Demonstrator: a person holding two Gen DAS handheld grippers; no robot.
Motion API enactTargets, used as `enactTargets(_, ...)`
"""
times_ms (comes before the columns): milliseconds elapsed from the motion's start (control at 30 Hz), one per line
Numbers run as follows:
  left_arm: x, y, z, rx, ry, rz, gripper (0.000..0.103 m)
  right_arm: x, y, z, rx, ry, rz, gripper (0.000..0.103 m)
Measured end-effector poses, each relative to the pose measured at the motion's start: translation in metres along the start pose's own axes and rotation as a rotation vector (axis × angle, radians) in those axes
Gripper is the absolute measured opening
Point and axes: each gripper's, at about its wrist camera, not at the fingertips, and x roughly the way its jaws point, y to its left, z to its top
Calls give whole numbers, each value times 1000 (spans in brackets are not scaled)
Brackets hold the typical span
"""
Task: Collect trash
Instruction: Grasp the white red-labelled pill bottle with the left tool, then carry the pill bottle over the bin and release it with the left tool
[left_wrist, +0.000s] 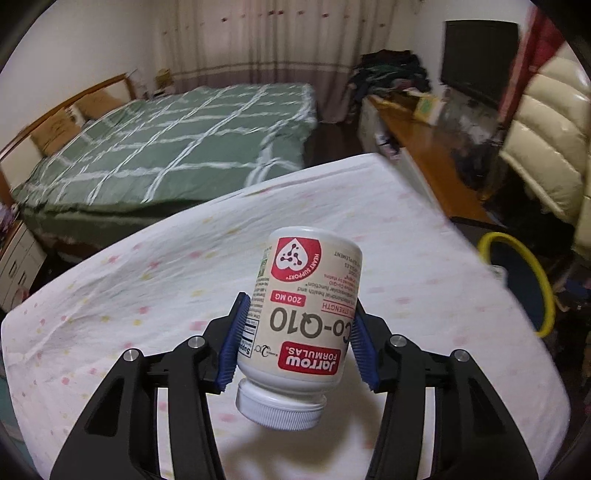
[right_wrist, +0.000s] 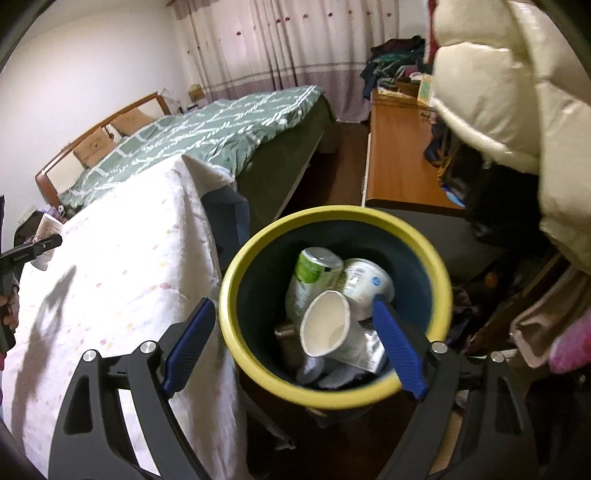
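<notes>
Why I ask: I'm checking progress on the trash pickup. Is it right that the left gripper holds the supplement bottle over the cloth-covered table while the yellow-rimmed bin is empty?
One part is wrong: the yellow-rimmed bin is not empty. The right wrist view shows a paper cup and other containers inside. The left gripper does grip the supplement bottle over the cloth-covered table.

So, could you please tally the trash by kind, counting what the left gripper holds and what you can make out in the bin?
Pill bottle, in the left gripper: 1
Paper cups: 2
Green-labelled bottle: 1
Total: 4; the rest in the bin is unclear.
</notes>
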Motion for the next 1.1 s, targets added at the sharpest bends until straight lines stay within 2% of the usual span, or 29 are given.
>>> enactTargets(133,-17,-63,9,60,-11,-73,52,-29,-21,-8,17,-37,-23,83)
enactTargets(300,-19,-162,19,160,16,-211,52,-49,-47,-18,46,-65,-59,83)
enactTargets(433,-4,-244,23,248,55,-298,52,-59,-72,-27,72,-68,-80,83)
enactTargets(667,55,-349,28,324,160,-368,52,-68,-104,-43,106,-60,-96,83)
enactTargets(767,80,-378,29,356,190,-358,52,-70,-112,-45,118,-54,-101,83)
enactTargets(833,96,-394,26,378,210,-324,53,-71,-116,-46,123,-49,-101,83)
enactTargets(900,107,-400,24,391,219,-272,65,-71,-118,-48,126,-44,-101,83)
enactTargets(933,109,-399,24,389,218,-259,73,-71,-118,-48,127,-41,-100,83)
enactTargets(1100,82,-375,23,366,171,-224,76,-71,-115,-50,127,-39,-89,83)
